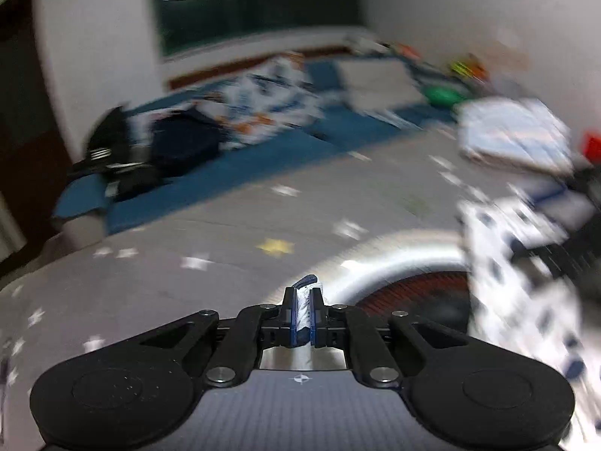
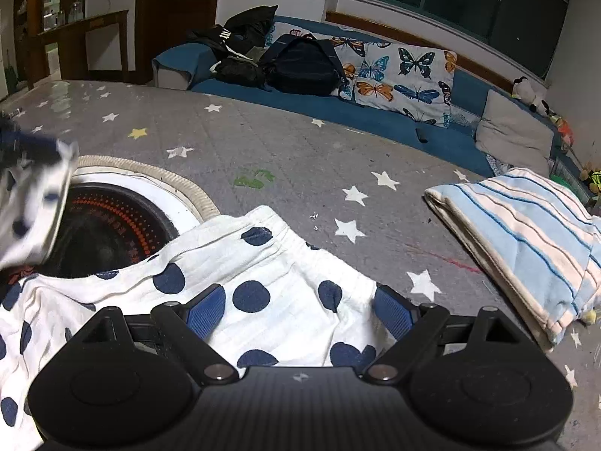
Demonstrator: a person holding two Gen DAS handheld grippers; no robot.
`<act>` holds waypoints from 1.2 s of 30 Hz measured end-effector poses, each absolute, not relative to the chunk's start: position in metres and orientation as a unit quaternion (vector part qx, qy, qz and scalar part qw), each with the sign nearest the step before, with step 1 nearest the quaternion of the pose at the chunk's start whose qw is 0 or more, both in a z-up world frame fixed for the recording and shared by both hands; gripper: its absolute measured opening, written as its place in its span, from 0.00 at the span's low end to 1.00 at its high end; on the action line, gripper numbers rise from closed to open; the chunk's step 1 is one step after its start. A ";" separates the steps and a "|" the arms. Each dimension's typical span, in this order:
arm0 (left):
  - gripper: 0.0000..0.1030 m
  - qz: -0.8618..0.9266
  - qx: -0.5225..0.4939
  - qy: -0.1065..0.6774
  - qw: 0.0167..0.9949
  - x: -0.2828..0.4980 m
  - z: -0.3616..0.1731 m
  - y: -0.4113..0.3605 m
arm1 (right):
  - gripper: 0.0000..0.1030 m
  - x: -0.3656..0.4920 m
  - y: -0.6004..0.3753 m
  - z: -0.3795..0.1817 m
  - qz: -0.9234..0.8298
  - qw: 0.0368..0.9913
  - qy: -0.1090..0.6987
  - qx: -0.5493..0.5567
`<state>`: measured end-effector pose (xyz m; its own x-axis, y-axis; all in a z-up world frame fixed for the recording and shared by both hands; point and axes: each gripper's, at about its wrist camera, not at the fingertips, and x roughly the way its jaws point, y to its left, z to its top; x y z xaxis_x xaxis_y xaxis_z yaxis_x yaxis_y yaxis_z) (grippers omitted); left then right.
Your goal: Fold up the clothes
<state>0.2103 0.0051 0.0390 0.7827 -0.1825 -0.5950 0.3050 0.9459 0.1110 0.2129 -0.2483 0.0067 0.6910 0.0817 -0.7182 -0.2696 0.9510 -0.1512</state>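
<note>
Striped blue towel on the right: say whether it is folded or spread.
Folded. The striped blue towel lies on the grey star mat as a thick rectangle, with stacked layers showing along its near edge.

Folded towel (image 2: 526,240) lies right of garment (image 2: 240,282).

Left wrist view heavily motion-blurred; right wrist view sharp. Dim indoor lighting, ceiling lamp reflected in window (image 1: 259,0); fisheye-curved edges.
</note>
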 end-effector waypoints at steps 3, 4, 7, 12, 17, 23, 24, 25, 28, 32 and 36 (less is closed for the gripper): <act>0.06 -0.064 0.056 0.296 0.951 0.223 0.047 0.033 | 0.85 0.213 -0.249 0.007 0.096 0.912 0.381 -0.118; 0.06 -0.048 0.040 0.296 0.953 0.226 0.048 0.042 | 0.85 0.212 -0.249 0.007 0.094 0.912 0.381 -0.120; 0.07 -0.007 -0.006 0.298 0.955 0.234 0.049 0.070 | 0.85 0.210 -0.247 0.008 0.088 0.913 0.378 -0.124; 0.07 0.022 -0.069 0.316 0.946 0.245 0.042 0.104 | 0.85 0.206 -0.246 0.009 0.058 0.919 0.368 -0.129; 0.11 0.021 -0.059 0.342 0.938 0.250 0.029 0.107 | 0.86 0.213 -0.268 0.009 0.009 0.919 0.373 -0.124; 0.24 0.019 0.010 0.304 0.952 0.230 0.048 0.090 | 0.83 0.220 -0.278 0.016 -0.012 0.921 0.366 -0.129; 0.24 0.010 0.016 0.299 0.954 0.227 0.052 0.086 | 0.83 0.221 -0.278 0.019 -0.003 0.924 0.363 -0.122; 0.23 -0.001 0.022 0.295 0.955 0.224 0.056 0.083 | 0.83 0.222 -0.276 0.020 0.008 0.924 0.364 -0.116; 0.18 -0.066 0.024 0.314 0.947 0.218 0.060 0.071 | 0.78 0.226 -0.270 0.023 0.044 0.923 0.368 -0.098; 0.12 -0.120 0.052 0.377 0.917 0.223 0.043 0.048 | 0.64 0.236 -0.262 0.016 0.085 0.910 0.401 -0.068; 0.12 -0.122 0.043 0.411 0.902 0.238 0.022 0.039 | 0.62 0.240 -0.263 0.013 0.082 0.909 0.403 -0.071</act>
<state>0.2380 0.0391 0.0222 0.6324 -0.1837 -0.7526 0.2552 0.9667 -0.0216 0.2398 -0.2626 0.0134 0.6620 0.0912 -0.7439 -0.2054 0.9766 -0.0631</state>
